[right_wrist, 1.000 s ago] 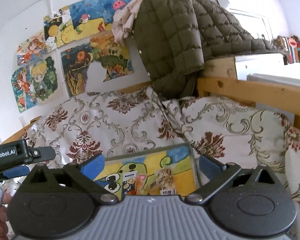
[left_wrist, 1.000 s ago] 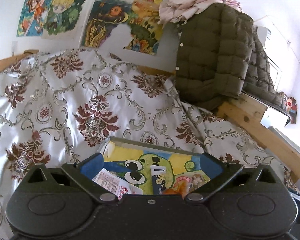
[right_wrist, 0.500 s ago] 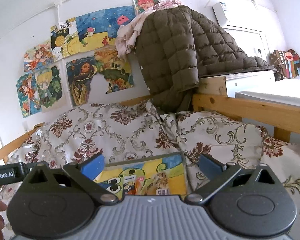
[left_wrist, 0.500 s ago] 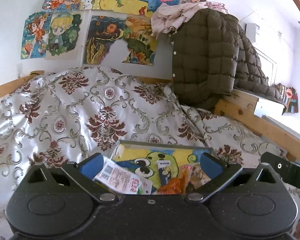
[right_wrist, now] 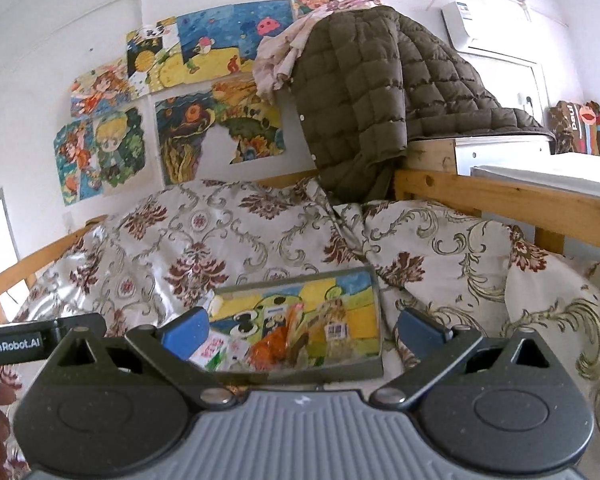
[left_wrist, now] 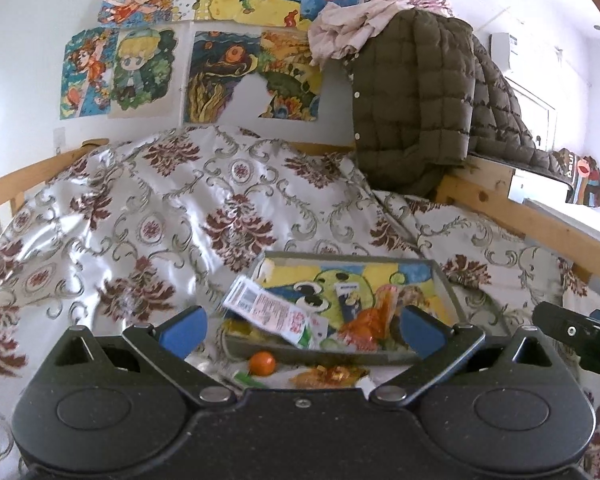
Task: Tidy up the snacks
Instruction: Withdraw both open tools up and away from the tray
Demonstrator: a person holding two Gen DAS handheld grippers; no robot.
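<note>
Left wrist view: the left gripper (left_wrist: 302, 320) is seen with its fingers spread wide and nothing held between them. Compared with a second ago, more of the bedspread (left_wrist: 148, 216) in front of the tray (left_wrist: 324, 354) has come into sight, so the gripper appears to have been drawn back and raised. A white packet (left_wrist: 274, 314) lies tilted over the tray's near-left rim, beside an orange packet (left_wrist: 366, 322) and a small upright pack (left_wrist: 350, 300) inside. Outside the tray, just in front of its near wall, a small orange ball (left_wrist: 262, 363) and a gold wrapper (left_wrist: 332, 374) lie on the bedspread; these seem to be what is left to collect.

Right wrist view: the right gripper (right_wrist: 302, 330) is likewise released, with nothing gripped, and faces the tray (right_wrist: 374, 366) from its near side. The tray has dropped slightly lower in the picture than before. The white packet (right_wrist: 214, 354) and orange packet (right_wrist: 270, 350) are seen resting inside. The loose items are hidden behind the gripper body.
</note>
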